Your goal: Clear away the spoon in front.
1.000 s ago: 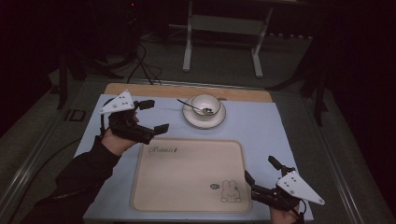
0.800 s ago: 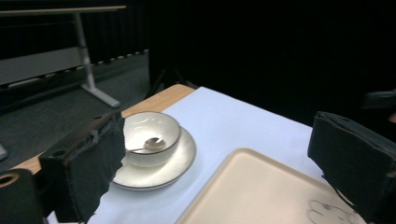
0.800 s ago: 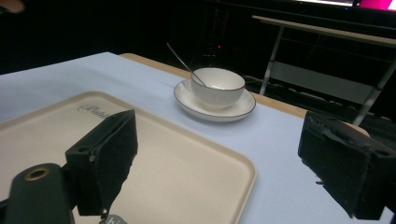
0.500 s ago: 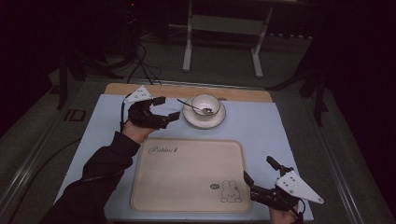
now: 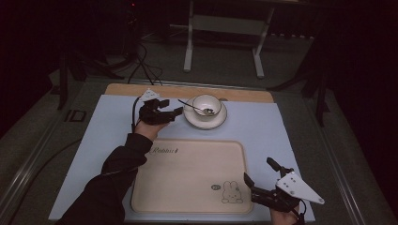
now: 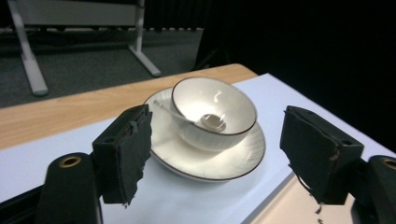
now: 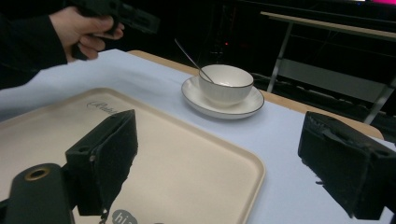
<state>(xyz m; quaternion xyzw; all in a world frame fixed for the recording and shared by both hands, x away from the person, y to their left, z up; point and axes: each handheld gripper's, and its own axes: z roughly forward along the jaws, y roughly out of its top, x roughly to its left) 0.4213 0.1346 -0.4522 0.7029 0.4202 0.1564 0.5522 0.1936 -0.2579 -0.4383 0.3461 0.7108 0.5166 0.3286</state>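
Observation:
A white bowl (image 5: 206,105) with a spoon (image 5: 187,104) in it stands on a white saucer (image 5: 205,122) at the table's far middle. My left gripper (image 5: 173,112) is open just left of the saucer, touching nothing. In the left gripper view the bowl (image 6: 212,109) and saucer (image 6: 233,163) lie ahead between the spread jaws of that gripper (image 6: 217,158). A beige tray (image 5: 187,178) with a rabbit print lies near the front. My right gripper (image 5: 259,171) hovers open at the tray's near right corner, and its own view looks over the tray (image 7: 187,154) toward the bowl (image 7: 226,81).
A pale blue mat (image 5: 281,136) covers the table, with a wooden strip (image 5: 244,95) along the far edge. A metal stand (image 5: 223,23) and cables (image 5: 141,56) are on the floor beyond. The mat right of the saucer is bare.
My left gripper has moved forward and to the right, from the tray's far left corner to beside the saucer. The right gripper has stayed in place.

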